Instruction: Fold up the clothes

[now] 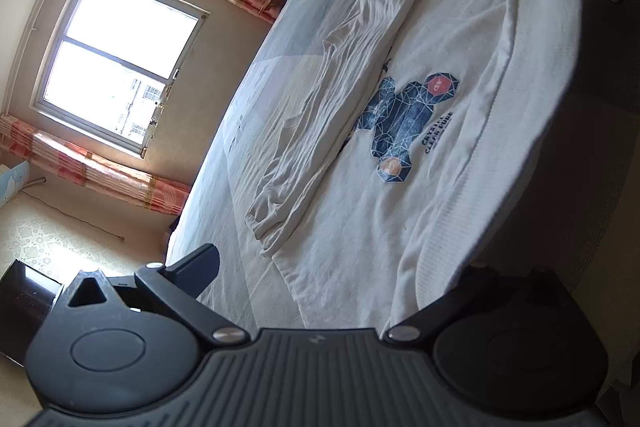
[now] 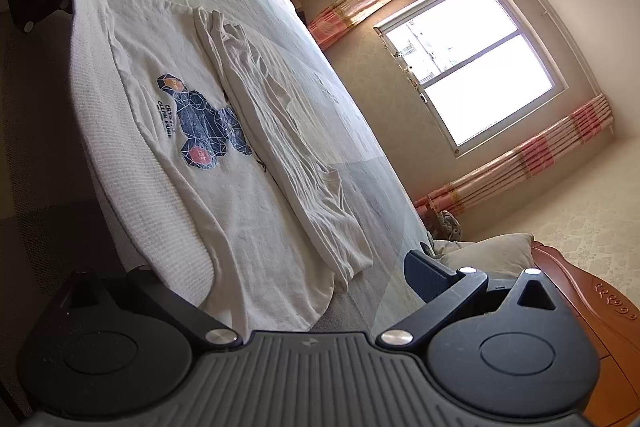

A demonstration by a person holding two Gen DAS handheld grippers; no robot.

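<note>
A white cotton T-shirt with a dark blue geometric bear print (image 1: 404, 123) lies spread flat on the bed with the pale checked cover (image 1: 256, 131). One side of the shirt, with its sleeve, is folded inward over the body as a long creased band (image 1: 324, 107); that band covers part of the print, so the figure is only partly readable. The printed lettering beside the figure is too small to read in full.

The near edge of the shirt overlaps a white ribbed knit blanket (image 1: 452, 223) along the bed's side, and the exact hem line there is hard to separate from it.

The left hand-held gripper (image 1: 328, 267) hovers at one end of the shirt, its fingers spread wide. Only one finger (image 1: 200, 267) shows clearly; the other is in shadow at the blanket's edge, and whether it touches cloth cannot be told. Nothing is held between them.

The right hand-held gripper (image 2: 280, 275) sits at the opposite end, likewise wide apart, with one finger (image 2: 432, 275) visible and the other dark and indistinct. It holds nothing.

Each gripper appears in the other's view only as a black fragment cut off at the top corner.

Beyond the bed stand a white-framed window (image 2: 472, 67), overexposed, and pink-striped curtains (image 2: 520, 163).
</note>
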